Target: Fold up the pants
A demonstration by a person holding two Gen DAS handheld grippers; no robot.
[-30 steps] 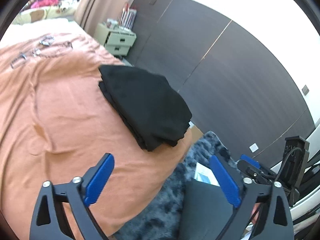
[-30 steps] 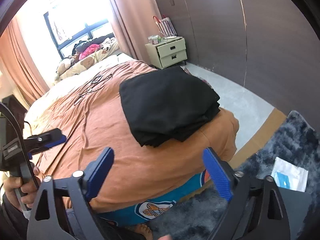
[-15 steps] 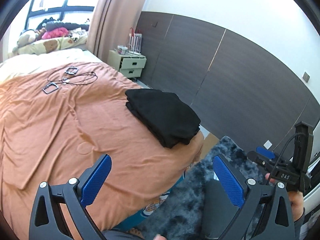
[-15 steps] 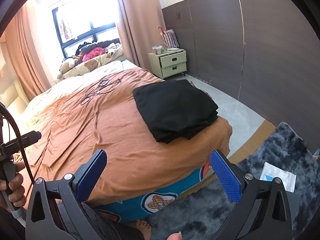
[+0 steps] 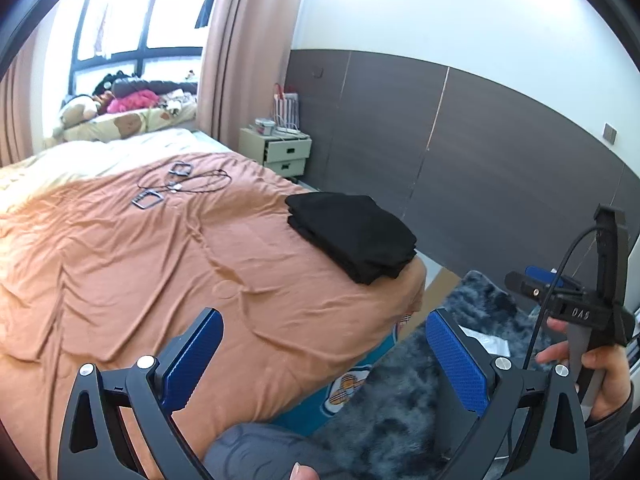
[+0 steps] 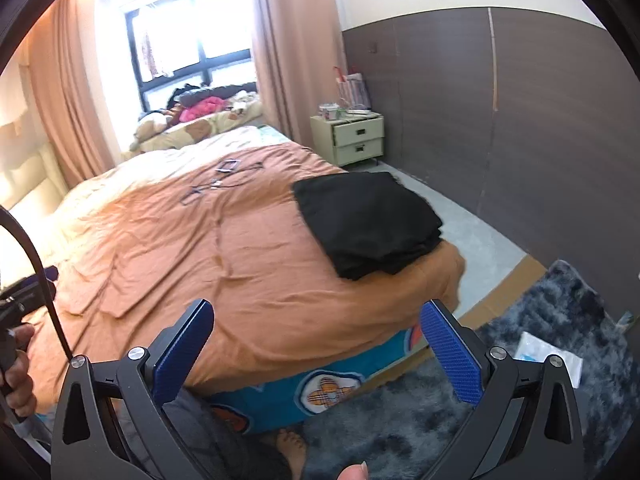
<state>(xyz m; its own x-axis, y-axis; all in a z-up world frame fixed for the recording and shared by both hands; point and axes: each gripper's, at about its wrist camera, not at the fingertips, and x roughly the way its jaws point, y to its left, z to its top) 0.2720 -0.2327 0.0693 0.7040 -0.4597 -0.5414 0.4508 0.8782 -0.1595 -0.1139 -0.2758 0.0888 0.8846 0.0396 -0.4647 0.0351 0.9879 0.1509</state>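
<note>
Black pants (image 5: 354,234) (image 6: 370,220) lie folded in a neat stack on the near right corner of the bed, on the orange sheet (image 5: 140,260) (image 6: 200,248). My left gripper (image 5: 322,354) hangs open above the bed's front edge, well short of the pants, with nothing between its blue pads. My right gripper (image 6: 316,350) is open too, held back from the foot of the bed and holding nothing. In the left wrist view the right gripper's body (image 5: 576,304) shows at the far right, in a hand.
Cables and small frames (image 5: 176,184) lie mid-bed. A bedside cabinet (image 6: 352,138) stands by the dark wall panel. A grey shaggy rug (image 6: 540,360) with a white packet (image 6: 548,360) covers the floor. A bare foot (image 6: 290,446) shows below.
Both grippers have drawn back and up from the bed, so the folded pants look smaller and farther. Both stayed open.
</note>
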